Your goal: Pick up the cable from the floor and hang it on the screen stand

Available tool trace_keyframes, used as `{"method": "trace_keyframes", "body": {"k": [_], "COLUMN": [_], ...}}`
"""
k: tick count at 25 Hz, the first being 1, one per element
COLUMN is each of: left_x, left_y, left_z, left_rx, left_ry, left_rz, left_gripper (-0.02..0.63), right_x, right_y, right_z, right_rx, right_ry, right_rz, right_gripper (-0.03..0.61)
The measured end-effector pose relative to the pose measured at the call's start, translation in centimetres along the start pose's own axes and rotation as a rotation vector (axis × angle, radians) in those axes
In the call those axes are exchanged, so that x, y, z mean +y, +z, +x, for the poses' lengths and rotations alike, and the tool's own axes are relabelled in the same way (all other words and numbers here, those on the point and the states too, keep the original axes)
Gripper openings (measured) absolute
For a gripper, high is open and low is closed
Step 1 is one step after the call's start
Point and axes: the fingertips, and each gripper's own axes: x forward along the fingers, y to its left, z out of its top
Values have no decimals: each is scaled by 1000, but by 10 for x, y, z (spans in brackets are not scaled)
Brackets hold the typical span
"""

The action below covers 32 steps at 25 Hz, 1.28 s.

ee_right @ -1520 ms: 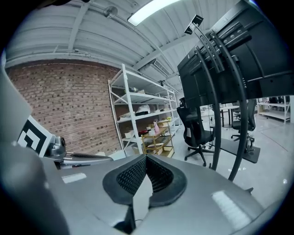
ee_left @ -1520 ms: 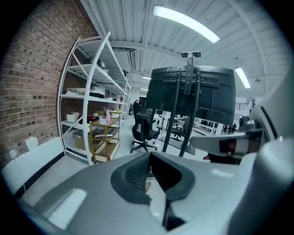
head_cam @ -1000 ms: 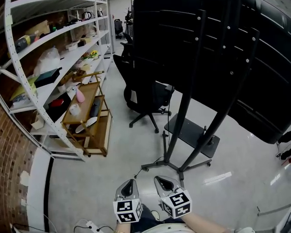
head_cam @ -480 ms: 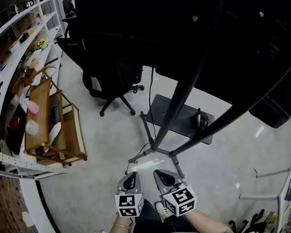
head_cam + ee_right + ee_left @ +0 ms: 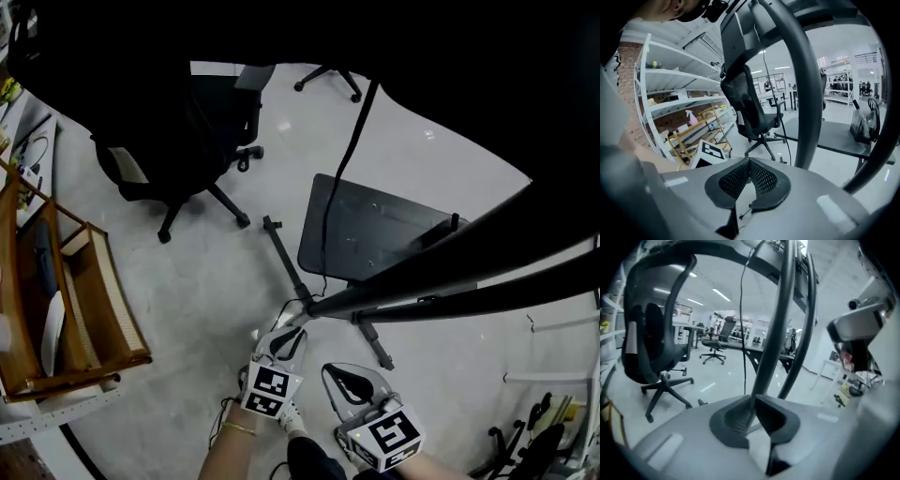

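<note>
Left gripper (image 5: 292, 334) closed (empty) — beside screen stand (image 5: 412, 302).

This is looking like an open office-lab: a swivel chair (image 5: 173, 141) and screen stand (image 5: 412, 302) standing about, desks (image 5: 733, 345) running under strip lights (image 5: 721, 295), white shelving (image 5: 677, 101) lining a brick wall (image 5: 627, 54).

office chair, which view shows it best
Right gripper view: the office chair shows whole, with back, seat and wheeled base. Left gripper view has it warped at the edge; head view sees it from above, partly hidden.
</note>
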Motion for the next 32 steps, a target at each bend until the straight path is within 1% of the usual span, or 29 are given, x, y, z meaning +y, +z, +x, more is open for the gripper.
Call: {"method": "trace_keyframes", "body": {"k": [1,2,4,6,9,10,14,19,20,21,27,29,32], "left_x": [6,13,24,31,32,32,33,33,34,34,31,31,30], "left_y": [-10,-18,-30,-37,-41,-41,-43,-49,-49,-48,-49,-51,-53], "left_z": [19,36,68,96,122,128,150,167,170,171,164,152,118], "left_rx": [22,41,61,58,44,40,35,50,50,49,51,57,64], "left_ry": [-40,-72,-114,-154,-226,-237,-212,-226,-229,-233,-234,-217,-189], "left_rz": [30,56,97,100,94,103,165,216,219,218,188,169,133], "left_gripper": [55,81,91,95,108,115,115,111,82,27,21,21,20], "right_x": [-6,-11,-22,-29,-33,-33,-31,-30,-30,-30,-32,-33,-32], "right_y": [-13,-26,-51,-72,-86,-87,-86,-84,-85,-86,-94,-98,-99], "right_z": [10,18,29,34,37,38,39,41,41,42,47,49,51], "right_rx": [8,12,20,42,59,60,54,47,46,46,51,53,51], "right_ry": [-13,-24,-50,-75,-93,-95,-98,-102,-104,-105,-120,-125,-130], "right_rz": [8,13,32,67,96,101,110,122,125,129,157,167,177], "right_gripper": [-2,0,0,-2,0,0,0,-2,0,-2,-2,0,-2]}}
